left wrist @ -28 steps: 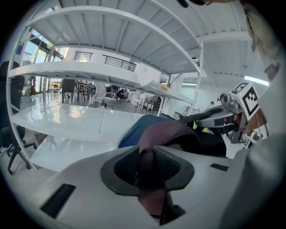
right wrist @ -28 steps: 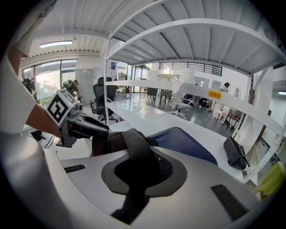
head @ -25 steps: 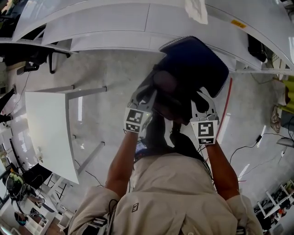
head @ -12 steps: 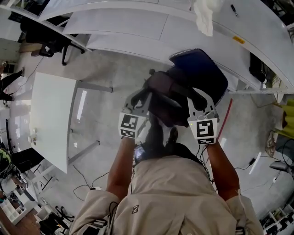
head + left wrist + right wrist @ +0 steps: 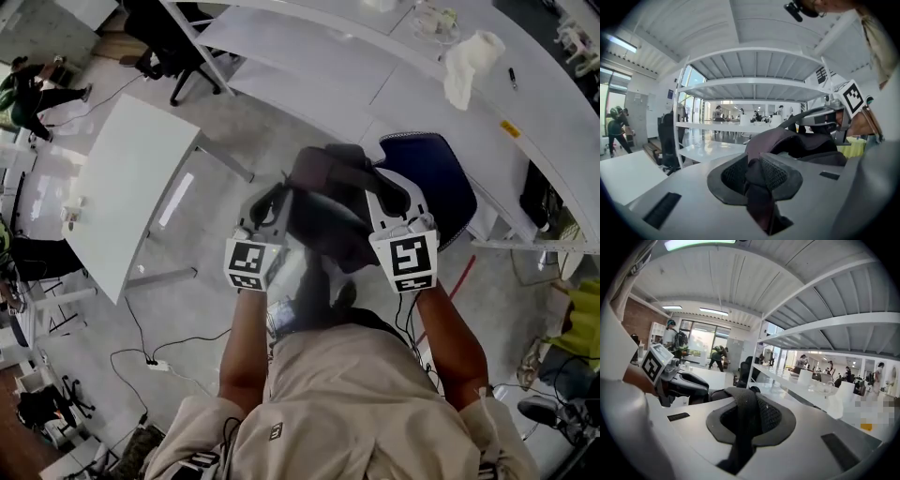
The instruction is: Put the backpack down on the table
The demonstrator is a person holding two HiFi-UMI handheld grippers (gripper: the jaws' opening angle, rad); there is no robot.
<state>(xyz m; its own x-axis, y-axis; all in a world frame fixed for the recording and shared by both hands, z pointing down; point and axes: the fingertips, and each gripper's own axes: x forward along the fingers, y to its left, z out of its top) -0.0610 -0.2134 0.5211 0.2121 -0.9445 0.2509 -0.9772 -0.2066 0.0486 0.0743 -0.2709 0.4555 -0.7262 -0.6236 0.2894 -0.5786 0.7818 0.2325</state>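
Observation:
The dark maroon-and-black backpack (image 5: pixel 323 211) hangs in the air in front of my body, held between both grippers. My left gripper (image 5: pixel 270 199) pinches a maroon strap (image 5: pixel 759 206) of it; its jaws are closing, with the strap pressed between the pads. On the other side, my right gripper (image 5: pixel 390 195) is shut on a black mesh strap (image 5: pixel 743 427). In the left gripper view the backpack's bulk (image 5: pixel 787 140) rises just past the jaws (image 5: pixel 757 177), with the right gripper (image 5: pixel 825 117) behind it. The right gripper view shows its jaws (image 5: pixel 745 417) and the left gripper (image 5: pixel 670 370) at the left.
A long white table (image 5: pixel 319 56) under a shelf frame runs across the top, with a white cloth (image 5: pixel 472 67) and small items on it. A blue chair (image 5: pixel 445 178) stands right of the backpack. A smaller white table (image 5: pixel 122 197) is at left. Cables lie on the floor.
Both grippers have risen with the backpack, which has come off the blue chair and now sits to its left. The long white table has come closer in view.

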